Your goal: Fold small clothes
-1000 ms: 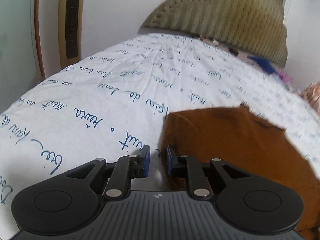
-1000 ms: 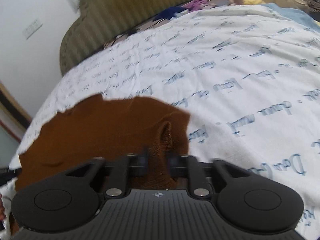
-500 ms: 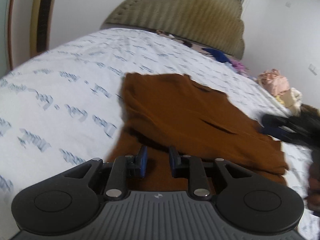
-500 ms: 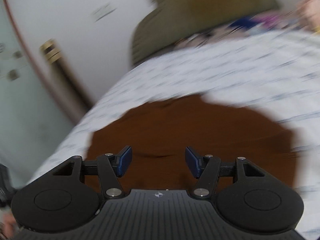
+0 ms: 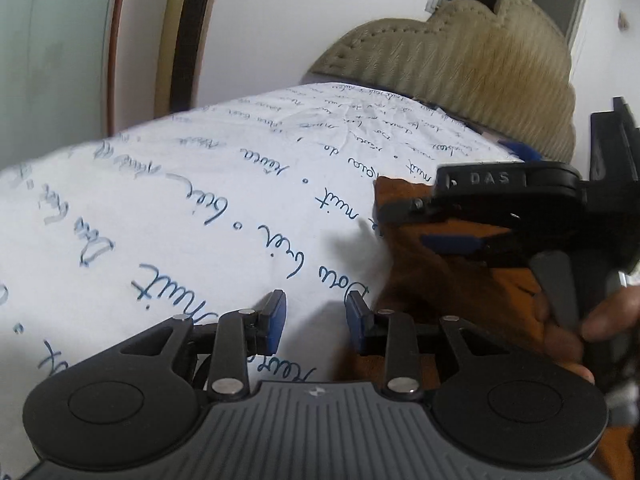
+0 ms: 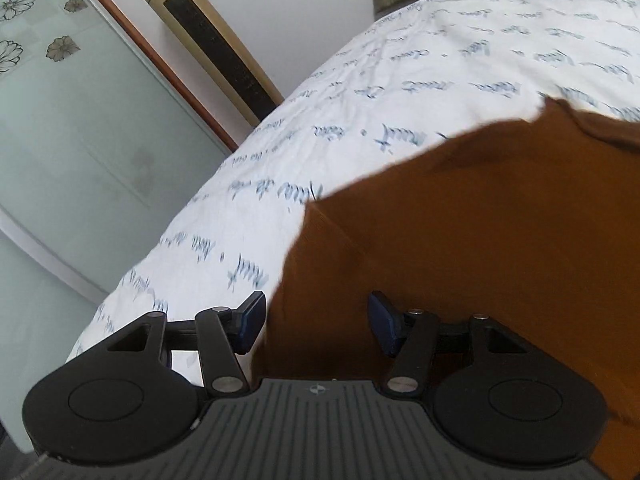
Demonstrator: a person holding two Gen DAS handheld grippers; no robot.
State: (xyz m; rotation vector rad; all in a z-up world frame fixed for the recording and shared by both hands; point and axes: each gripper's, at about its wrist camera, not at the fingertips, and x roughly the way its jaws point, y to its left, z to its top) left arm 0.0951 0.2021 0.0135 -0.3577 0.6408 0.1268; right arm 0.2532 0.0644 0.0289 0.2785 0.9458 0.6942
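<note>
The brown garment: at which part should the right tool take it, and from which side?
Probably the left edge of the garment, near the corner where a seam runs inward. It lies flat on the sheet, and the open right tool already straddles that edge, so come from the near side, low, and pinch there.

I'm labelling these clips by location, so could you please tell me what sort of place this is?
Most likely a bedroom. The brown garment lies on a bed covered by a white sheet printed with blue handwriting, a padded headboard stands at its far end, and a frosted sliding door with flower patterns is beside it.
</note>
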